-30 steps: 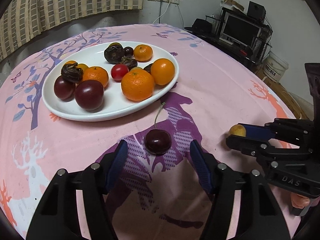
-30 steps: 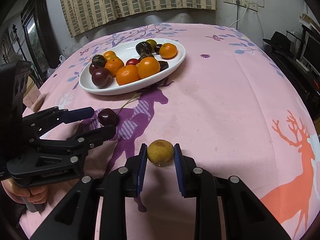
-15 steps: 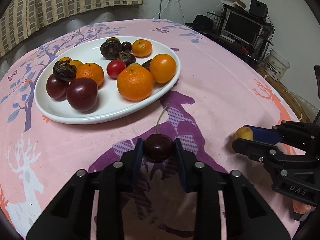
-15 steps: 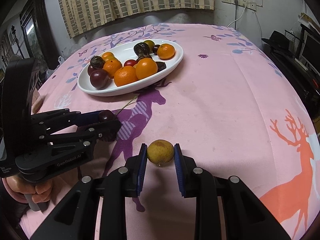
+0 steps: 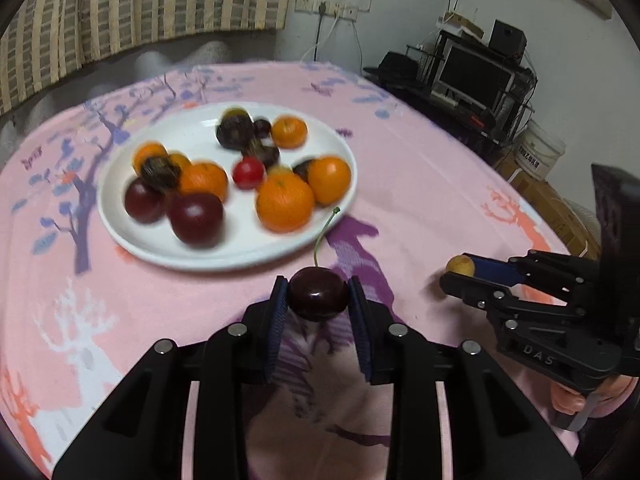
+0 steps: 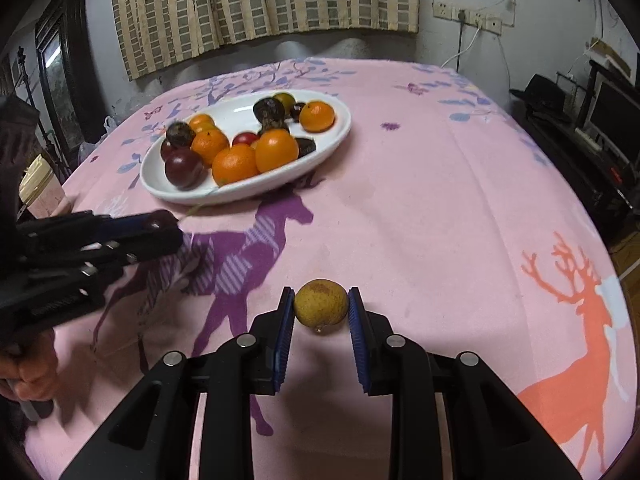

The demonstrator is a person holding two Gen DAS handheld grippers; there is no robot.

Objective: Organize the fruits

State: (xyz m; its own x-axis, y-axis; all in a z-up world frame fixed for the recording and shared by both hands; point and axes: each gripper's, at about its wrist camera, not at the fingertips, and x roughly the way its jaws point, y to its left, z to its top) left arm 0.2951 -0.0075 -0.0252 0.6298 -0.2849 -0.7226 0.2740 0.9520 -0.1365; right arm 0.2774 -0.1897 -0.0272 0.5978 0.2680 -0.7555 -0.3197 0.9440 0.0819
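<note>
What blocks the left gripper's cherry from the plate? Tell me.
Nothing visible. The left gripper holds the cherry just short of the white plate; only bare pink tablecloth lies between, though the plate's near side is crowded with fruit.

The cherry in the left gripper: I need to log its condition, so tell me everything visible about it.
The cherry is dark red, almost black, round, glossy, with a light glint on its skin. A thin green stem rises from its top, curving up to the right. It looks whole and unbruised. The left gripper is shut on it, one blue pad pressing each side. It sits in front of the white plate's near rim, over the pink tablecloth; whether it touches the cloth cannot be told.
</note>
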